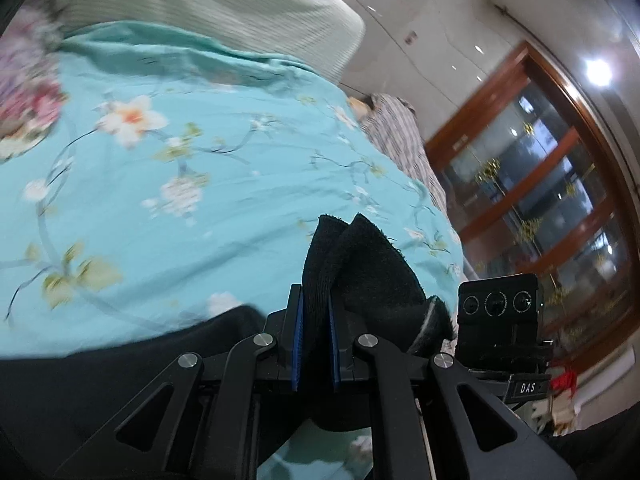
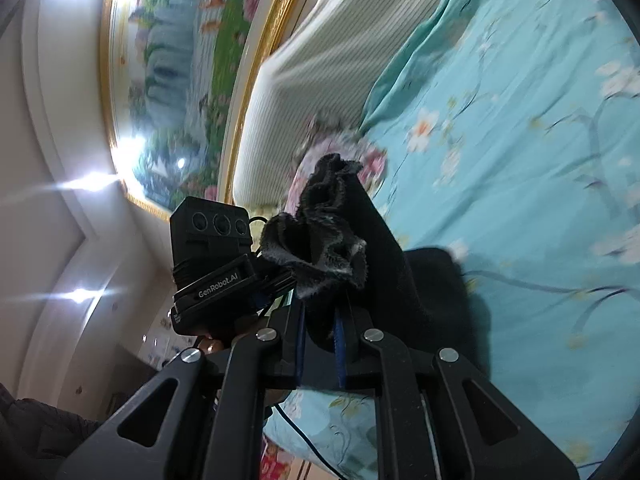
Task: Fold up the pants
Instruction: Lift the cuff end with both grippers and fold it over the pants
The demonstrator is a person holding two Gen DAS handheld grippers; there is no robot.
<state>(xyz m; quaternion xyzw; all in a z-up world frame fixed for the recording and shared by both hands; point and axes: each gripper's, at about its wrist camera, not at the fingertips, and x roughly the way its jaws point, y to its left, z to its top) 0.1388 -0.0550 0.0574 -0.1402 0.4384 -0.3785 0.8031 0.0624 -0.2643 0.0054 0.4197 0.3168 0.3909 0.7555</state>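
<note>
The black pants are held in both grippers above a turquoise floral bed sheet (image 1: pixel 168 184). In the left wrist view my left gripper (image 1: pixel 316 304) is shut on a bunched edge of the pants (image 1: pixel 352 264), which sticks up between the blue pads. More black cloth (image 1: pixel 100 380) trails off to the lower left. In the right wrist view my right gripper (image 2: pixel 320 316) is shut on a ruffled, frayed edge of the pants (image 2: pixel 320 236), and the rest (image 2: pixel 424 292) hangs onto the sheet (image 2: pixel 520 184). Each view shows the other gripper's camera box (image 1: pixel 498 306) (image 2: pixel 212 236) close beside the held cloth.
A cream ribbed headboard (image 1: pixel 260 8) (image 2: pixel 320 60) stands at the bed's end, with a pink floral pillow (image 1: pixel 28 80) by it. A gold-framed landscape painting (image 2: pixel 172 80) hangs above. A striped cloth (image 1: pixel 400 140) lies at the bed's edge, before wood-framed glass doors (image 1: pixel 540 184).
</note>
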